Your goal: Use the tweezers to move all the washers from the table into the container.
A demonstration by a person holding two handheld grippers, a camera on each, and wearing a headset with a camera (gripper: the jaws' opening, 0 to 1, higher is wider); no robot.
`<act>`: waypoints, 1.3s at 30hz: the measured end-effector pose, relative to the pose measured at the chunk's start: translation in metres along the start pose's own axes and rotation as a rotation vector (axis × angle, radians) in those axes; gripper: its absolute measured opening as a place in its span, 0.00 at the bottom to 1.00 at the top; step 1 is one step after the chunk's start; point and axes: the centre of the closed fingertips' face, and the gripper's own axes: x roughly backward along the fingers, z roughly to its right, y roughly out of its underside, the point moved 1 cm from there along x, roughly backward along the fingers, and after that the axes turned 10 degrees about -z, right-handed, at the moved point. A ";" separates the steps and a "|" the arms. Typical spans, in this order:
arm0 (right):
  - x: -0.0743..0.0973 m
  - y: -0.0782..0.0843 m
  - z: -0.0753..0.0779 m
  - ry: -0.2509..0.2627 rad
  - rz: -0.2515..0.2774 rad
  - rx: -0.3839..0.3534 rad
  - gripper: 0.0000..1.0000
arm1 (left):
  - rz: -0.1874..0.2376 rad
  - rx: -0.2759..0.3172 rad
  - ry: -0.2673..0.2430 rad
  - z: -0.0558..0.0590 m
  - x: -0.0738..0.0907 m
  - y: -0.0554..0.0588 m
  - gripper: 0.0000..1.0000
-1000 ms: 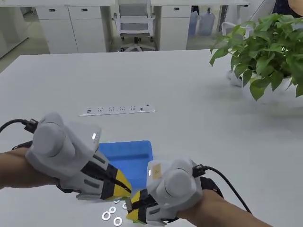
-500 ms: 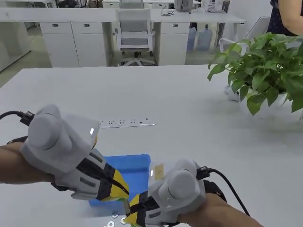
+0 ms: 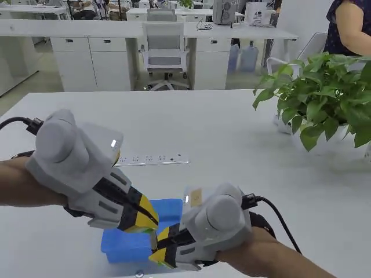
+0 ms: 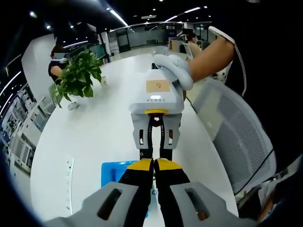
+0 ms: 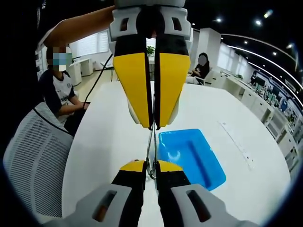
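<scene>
In the right gripper view, the right gripper (image 5: 151, 166) and left gripper (image 5: 152, 126) both pinch the thin tweezers (image 5: 151, 146) above the table, beside the blue container (image 5: 191, 156); the head view adds a leafy plant (image 3: 324, 87).

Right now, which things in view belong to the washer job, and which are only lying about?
For the job: thin metal tweezers, gripped by the right tool and the left tool; shallow blue plastic container.
Lying about: flat white power strip; leafy green potted plant; white office chair.
</scene>
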 end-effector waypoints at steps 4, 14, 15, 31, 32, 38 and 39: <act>0.000 -0.003 0.009 0.008 0.000 0.009 0.09 | -0.001 -0.005 -0.008 -0.009 0.003 0.000 0.05; -0.006 -0.007 0.032 0.028 0.027 0.006 0.09 | -0.010 -0.014 -0.024 -0.031 0.003 0.006 0.05; -0.007 -0.006 0.035 0.031 0.027 0.004 0.09 | -0.010 -0.013 -0.024 -0.033 0.003 0.007 0.05; -0.027 0.009 0.060 0.052 0.013 -0.005 0.10 | -0.019 -0.024 -0.028 -0.055 -0.017 0.022 0.05; -0.028 0.010 0.060 0.048 0.014 -0.009 0.10 | -0.019 -0.020 -0.025 -0.056 -0.018 0.023 0.05; -0.037 0.017 0.065 0.035 0.007 -0.021 0.10 | -0.030 -0.013 -0.016 -0.062 -0.026 0.032 0.05; -0.039 0.018 0.065 0.032 0.004 -0.025 0.10 | -0.031 -0.011 -0.015 -0.063 -0.028 0.033 0.05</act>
